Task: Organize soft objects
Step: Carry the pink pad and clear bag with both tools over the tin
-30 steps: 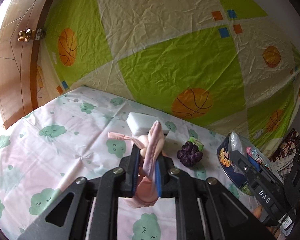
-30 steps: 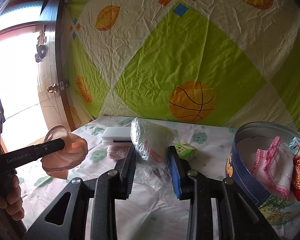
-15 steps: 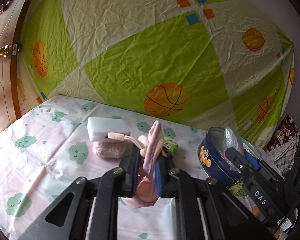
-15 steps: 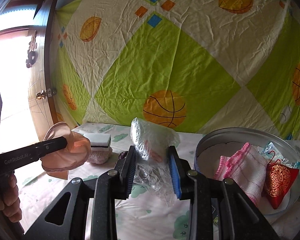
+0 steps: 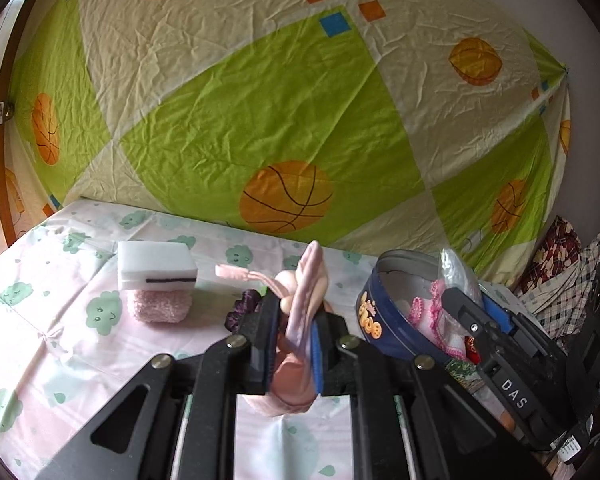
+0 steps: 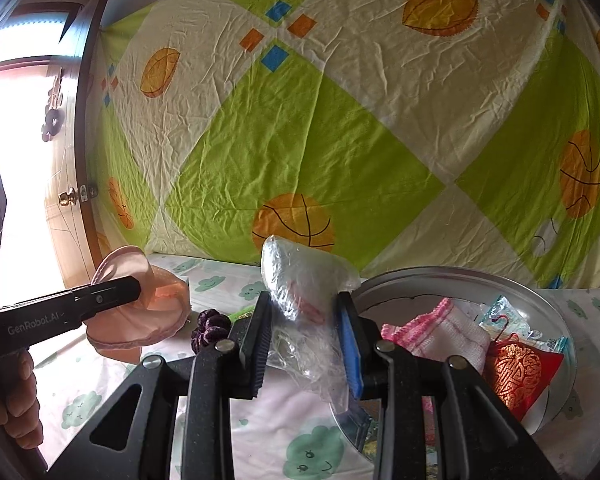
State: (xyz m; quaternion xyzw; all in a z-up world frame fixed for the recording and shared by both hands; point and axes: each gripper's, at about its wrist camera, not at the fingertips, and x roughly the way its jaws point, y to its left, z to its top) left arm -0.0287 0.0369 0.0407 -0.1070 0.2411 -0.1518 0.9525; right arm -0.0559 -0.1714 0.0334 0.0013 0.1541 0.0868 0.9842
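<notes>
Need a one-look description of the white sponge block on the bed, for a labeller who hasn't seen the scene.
Start at the cloud-print sheet in the left wrist view, far left side, away from the round tin. The sponge is the white rectangular block lying on a fuzzy pink pad. It is the only hard-edged white thing there, with a thin dark line along its front.

A: How is the scene viewed?
B: From each wrist, close along its claw, slightly downward toward the hung sheet [image 5: 284,92].
A: What is shared?
B: The round tin [image 5: 384,332] and purple scrunchie [image 6: 209,329].

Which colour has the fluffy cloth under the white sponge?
Pale pink; the fluffy cloth under the white sponge shows best in the left wrist view.
</notes>
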